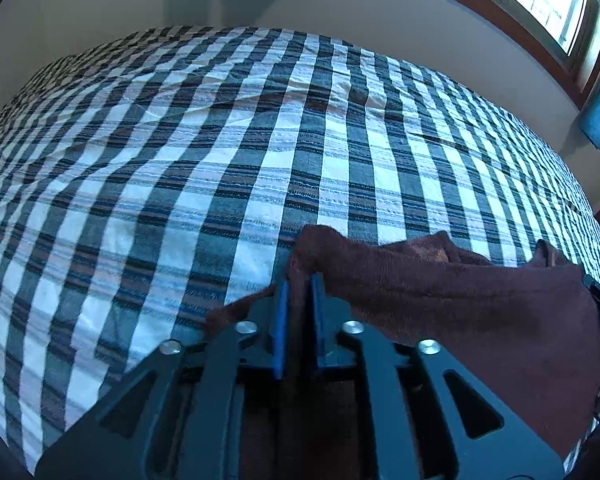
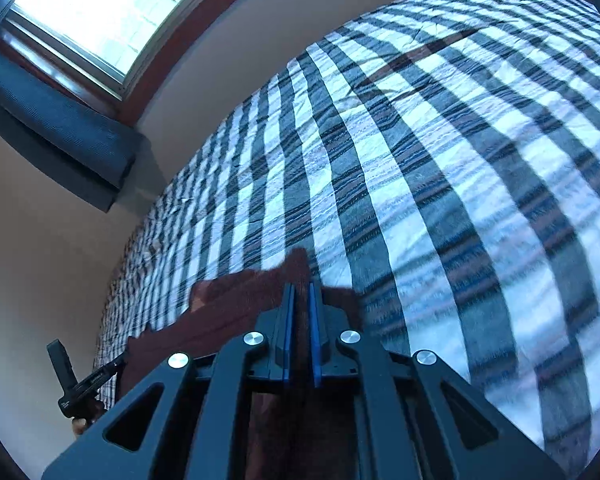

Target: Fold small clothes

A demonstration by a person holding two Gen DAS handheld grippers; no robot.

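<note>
A wide bed covered in a blue, white and brown checked bedspread (image 1: pixel 300 152) is filling most of both views, its fabric lying in shallow wrinkles. A wood-framed window (image 2: pixel 112 12) is letting in bright light above a plain pale wall, with a dark blue curtain (image 2: pixel 56 132) hanging beside it.

A small dark maroon cloth garment (image 1: pixel 460 300) is hanging stretched in the air above the near part of the bed, spanning from one gripper to the other.

The left gripper (image 1: pixel 300 280) is pinching one upper corner of the garment; its blue-padded jaws are standing narrow, clamped on the fabric. The right gripper (image 2: pixel 302 292) is gripping the opposite corner in the same manner, jaws nearly together with maroon fabric between them.
</note>
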